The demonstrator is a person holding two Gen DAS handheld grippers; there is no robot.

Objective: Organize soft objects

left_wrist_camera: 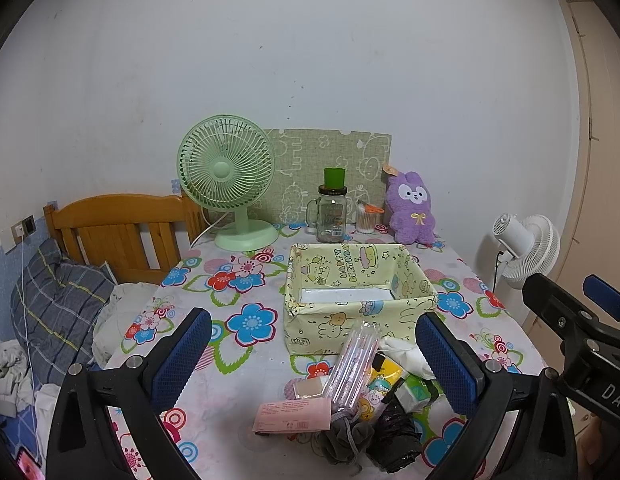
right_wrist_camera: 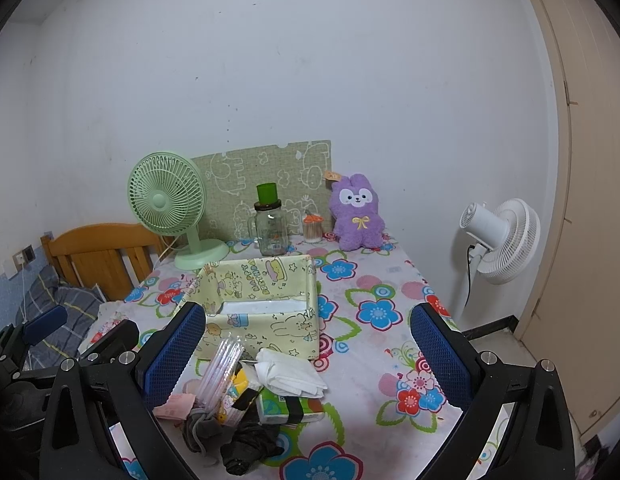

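Observation:
A pale yellow cartoon-print fabric box [left_wrist_camera: 351, 322] [right_wrist_camera: 294, 330] stands open on the flowered table. In front of it lies a pile: a clear plastic pouch [left_wrist_camera: 351, 366] [right_wrist_camera: 222, 372], white folded cloth [left_wrist_camera: 405, 354] [right_wrist_camera: 288, 372], a green tissue pack [left_wrist_camera: 415, 394] [right_wrist_camera: 288, 408], a pink packet [left_wrist_camera: 292, 416], grey cloth [left_wrist_camera: 343, 438] [right_wrist_camera: 202, 428] and black cloth [left_wrist_camera: 395, 434] [right_wrist_camera: 248, 442]. A purple plush rabbit [left_wrist_camera: 411, 208] [right_wrist_camera: 357, 214] sits at the back. My left gripper [left_wrist_camera: 313, 360] is open and empty above the pile. My right gripper [right_wrist_camera: 306, 354] is open and empty above it too.
A green desk fan [left_wrist_camera: 228, 180] [right_wrist_camera: 168, 204], a glass jar with a green cap [left_wrist_camera: 331, 212] [right_wrist_camera: 270, 226] and a cotton-swab pot [left_wrist_camera: 365, 218] [right_wrist_camera: 313, 230] stand at the back. A white fan [right_wrist_camera: 497, 240] stands right of the table. A bed with wooden headboard [left_wrist_camera: 122, 232] lies left.

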